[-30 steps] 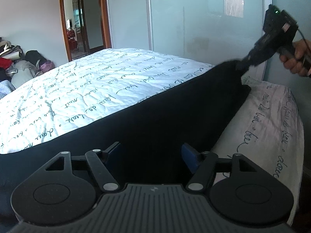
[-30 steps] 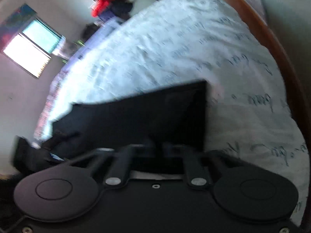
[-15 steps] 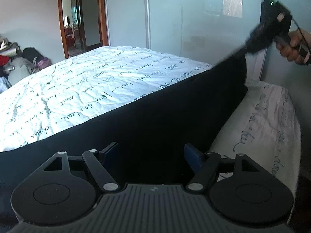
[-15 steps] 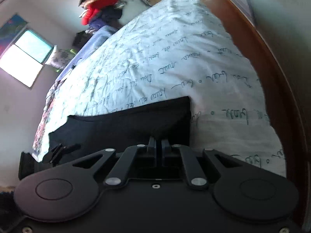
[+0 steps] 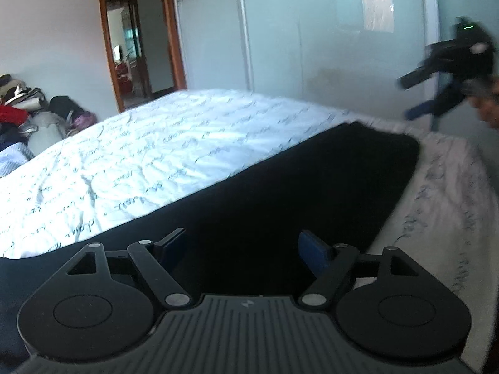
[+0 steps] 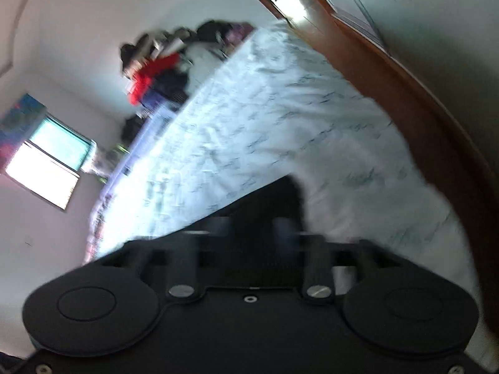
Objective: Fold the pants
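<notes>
Both tools letting go now! The black pants point(image 5: 280, 187) lie flat along the near edge of the bed point(image 5: 162, 143). The left gripper point(image 5: 241, 243) is opening, cloth beneath but unpinched; the right gripper point(image 5: 418, 96), up at two o'clock, is opening too, nothing between its fingers. The laying-out step looks done. Next, I'd say, a fresh pinch on one end to fold it over.

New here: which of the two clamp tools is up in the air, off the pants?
The right gripper, by the wardrobe, jaws opening on nothing. The left gripper, also opening, sits low over the pants, gripping nothing.
</notes>
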`<state>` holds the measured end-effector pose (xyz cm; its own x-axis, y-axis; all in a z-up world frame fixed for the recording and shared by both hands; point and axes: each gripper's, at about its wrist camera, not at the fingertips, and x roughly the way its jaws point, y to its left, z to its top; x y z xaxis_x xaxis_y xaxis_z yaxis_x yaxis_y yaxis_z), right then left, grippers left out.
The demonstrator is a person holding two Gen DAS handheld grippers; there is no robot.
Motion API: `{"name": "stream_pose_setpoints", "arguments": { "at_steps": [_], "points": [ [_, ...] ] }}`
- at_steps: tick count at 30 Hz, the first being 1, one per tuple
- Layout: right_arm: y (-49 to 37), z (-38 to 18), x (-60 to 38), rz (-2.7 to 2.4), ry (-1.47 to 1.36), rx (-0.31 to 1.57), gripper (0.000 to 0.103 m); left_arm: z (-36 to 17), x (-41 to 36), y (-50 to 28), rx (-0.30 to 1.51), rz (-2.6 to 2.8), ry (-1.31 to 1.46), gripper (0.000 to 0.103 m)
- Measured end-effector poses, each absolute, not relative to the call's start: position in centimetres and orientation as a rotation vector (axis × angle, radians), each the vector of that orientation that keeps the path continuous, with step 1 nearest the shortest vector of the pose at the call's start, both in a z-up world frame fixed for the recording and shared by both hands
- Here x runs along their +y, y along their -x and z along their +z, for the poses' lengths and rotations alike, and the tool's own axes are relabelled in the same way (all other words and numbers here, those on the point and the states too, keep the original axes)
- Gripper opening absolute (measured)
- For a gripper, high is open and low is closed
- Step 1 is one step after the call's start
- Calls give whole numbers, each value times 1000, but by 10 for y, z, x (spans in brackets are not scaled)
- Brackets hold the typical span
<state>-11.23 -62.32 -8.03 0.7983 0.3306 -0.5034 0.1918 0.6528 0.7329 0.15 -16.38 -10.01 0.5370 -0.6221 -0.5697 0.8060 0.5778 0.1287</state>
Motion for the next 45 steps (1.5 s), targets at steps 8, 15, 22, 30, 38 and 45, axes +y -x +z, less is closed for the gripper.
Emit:
{"name": "stream_pose_setpoints", "arguments": {
  "at_steps": [8, 15, 22, 30, 38, 45],
  "points": [
    [158, -143, -600, -77, -1126, 608, 60, -109, -164, -2, 518, -852, -421, 81],
    [143, -154, -586, 1, -1274, 521, 62, -107, -154, -1, 523, -842, -407, 81],
    [162, -130, -588, -223, -1096, 530, 49, -98, -150, -5, 512, -835, -382, 82],
    [134, -128, -577, -126, -1111, 602, 65, -75, -210, 14, 525, -988, -311, 86],
    [138, -133, -582, -114, -1191, 574, 70, -106, -288, 88, 299, -1052, -751, 82],
    [138, -138, -584, -94, -1223, 534, 70, -116, -325, 81, 166, -1058, -928, 86]
  ]
}}
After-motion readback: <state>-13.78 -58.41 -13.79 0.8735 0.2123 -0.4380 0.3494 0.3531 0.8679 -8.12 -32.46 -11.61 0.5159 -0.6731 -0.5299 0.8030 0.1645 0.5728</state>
